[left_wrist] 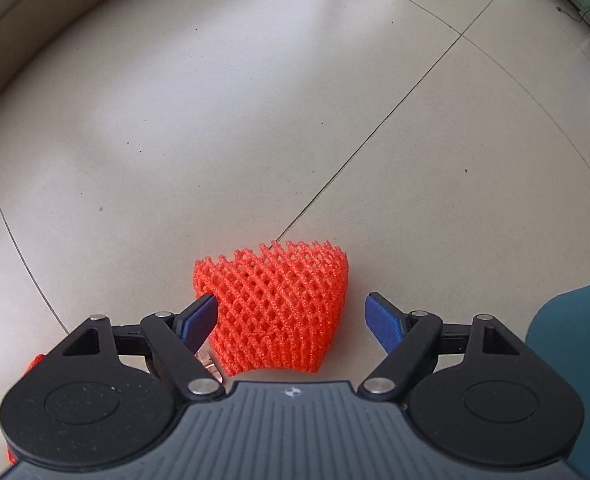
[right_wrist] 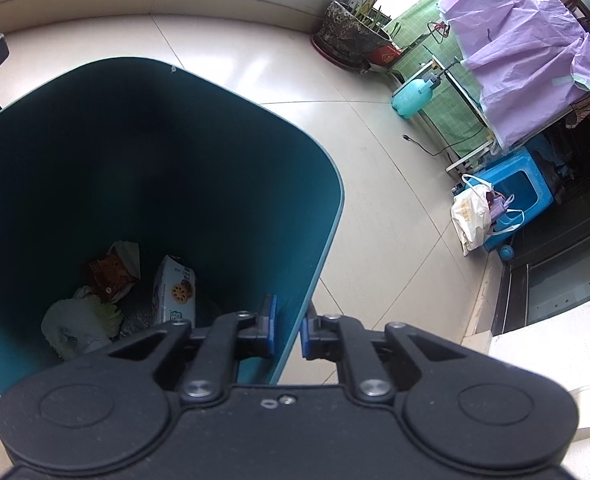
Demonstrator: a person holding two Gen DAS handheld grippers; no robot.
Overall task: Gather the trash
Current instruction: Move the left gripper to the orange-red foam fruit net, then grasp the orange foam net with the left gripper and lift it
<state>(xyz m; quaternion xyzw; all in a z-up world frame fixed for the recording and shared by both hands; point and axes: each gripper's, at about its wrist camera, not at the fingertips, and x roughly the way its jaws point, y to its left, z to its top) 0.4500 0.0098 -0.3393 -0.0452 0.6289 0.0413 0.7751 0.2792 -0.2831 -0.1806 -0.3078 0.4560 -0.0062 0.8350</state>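
Net between spread left tongs

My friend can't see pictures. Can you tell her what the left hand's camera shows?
An orange foam net lies on the pale floor between the open blue fingers of the left gripper. A bit of the teal bin shows at the right edge.
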